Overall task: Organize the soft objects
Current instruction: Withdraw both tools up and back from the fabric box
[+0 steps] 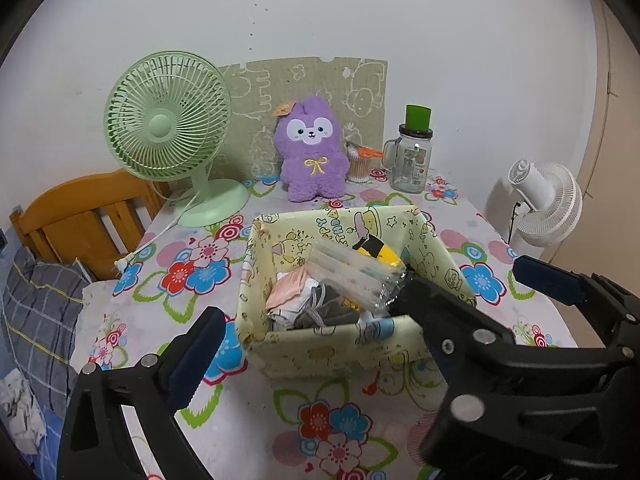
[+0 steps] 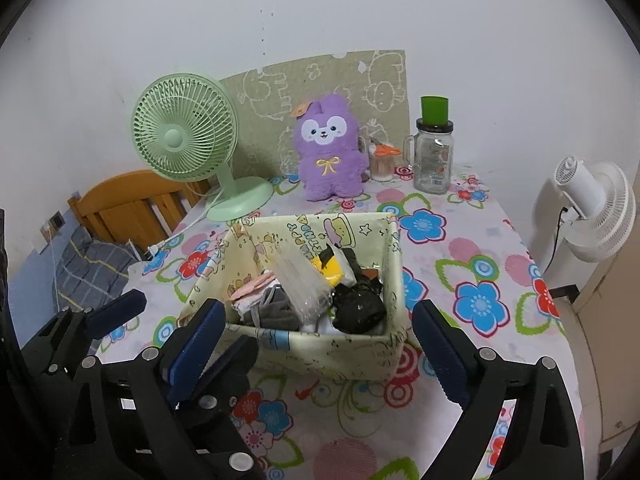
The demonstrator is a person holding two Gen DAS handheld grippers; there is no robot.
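Note:
A pale yellow cartoon-print fabric bin [image 1: 332, 344] [image 2: 340, 354] sits mid-table. It holds a clear plastic packet [image 1: 356, 276] [image 2: 300, 284], pink and grey cloth [image 1: 316, 308] [image 2: 276, 304], a yellow pack [image 1: 380, 254] [image 2: 330, 270] and a black crumpled bag [image 2: 356, 304]. A purple plush rabbit [image 1: 312, 152] [image 2: 330, 148] stands at the back against a green mat. My left gripper [image 1: 308, 348] is open and empty, in front of the bin. My right gripper [image 2: 320, 344] is open and empty, its fingers either side of the bin's near wall. The right gripper's blue-padded fingers [image 1: 548, 284] show in the left wrist view.
A green desk fan [image 1: 168, 120] [image 2: 188, 132] stands back left with its cord on the floral tablecloth [image 1: 320, 420] [image 2: 460, 280]. A glass jar with a green cup [image 1: 412, 156] [image 2: 434, 152] and a cotton-swab pot [image 1: 360, 164] stand back right. A wooden chair [image 1: 88, 220] is left, a white fan [image 2: 592, 212] right.

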